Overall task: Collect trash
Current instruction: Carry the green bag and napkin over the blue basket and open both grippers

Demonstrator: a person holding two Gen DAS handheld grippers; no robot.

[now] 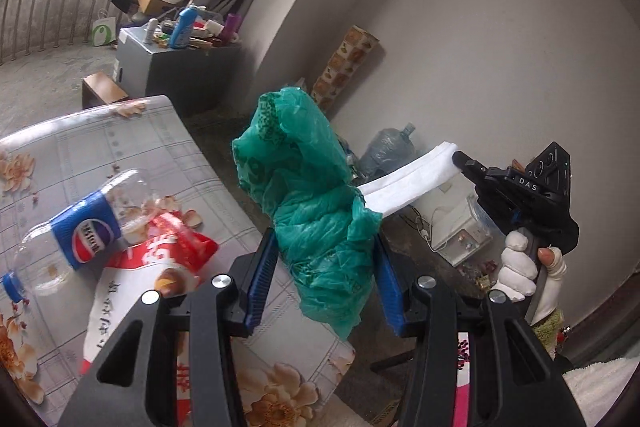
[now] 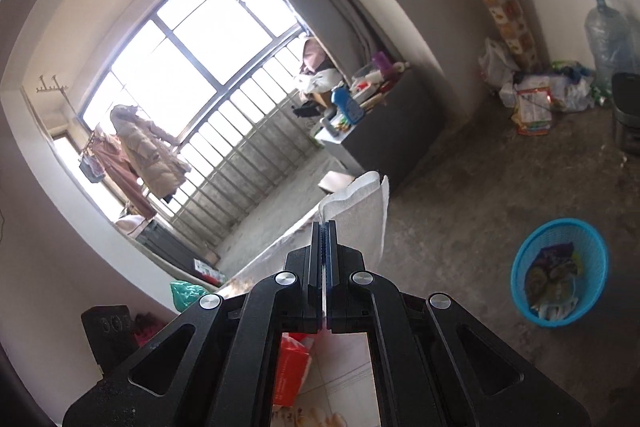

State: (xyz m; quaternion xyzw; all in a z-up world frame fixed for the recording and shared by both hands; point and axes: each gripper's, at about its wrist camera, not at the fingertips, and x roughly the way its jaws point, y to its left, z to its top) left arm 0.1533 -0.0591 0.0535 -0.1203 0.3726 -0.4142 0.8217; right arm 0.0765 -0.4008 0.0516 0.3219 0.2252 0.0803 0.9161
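My left gripper (image 1: 324, 275) is shut on a crumpled green plastic bag (image 1: 308, 195), held above the table's right edge. My right gripper (image 2: 325, 227) is shut on a white paper towel (image 2: 360, 211); in the left wrist view the right gripper (image 1: 460, 159) holds the towel (image 1: 408, 183) out in the air to the right of the bag. An empty Pepsi bottle (image 1: 76, 227) and a red and white snack bag (image 1: 160, 267) lie on the floral table (image 1: 120, 147). A blue trash basket (image 2: 560, 271) with wrappers stands on the floor at the right.
A grey cabinet (image 1: 160, 67) loaded with bottles stands by the balcony. A large water jug (image 1: 388, 147) and a white box (image 1: 460, 231) are by the wall. Bags and wrappers (image 2: 532, 99) lie in the corner. A dark bin (image 2: 628, 115) is at the far right.
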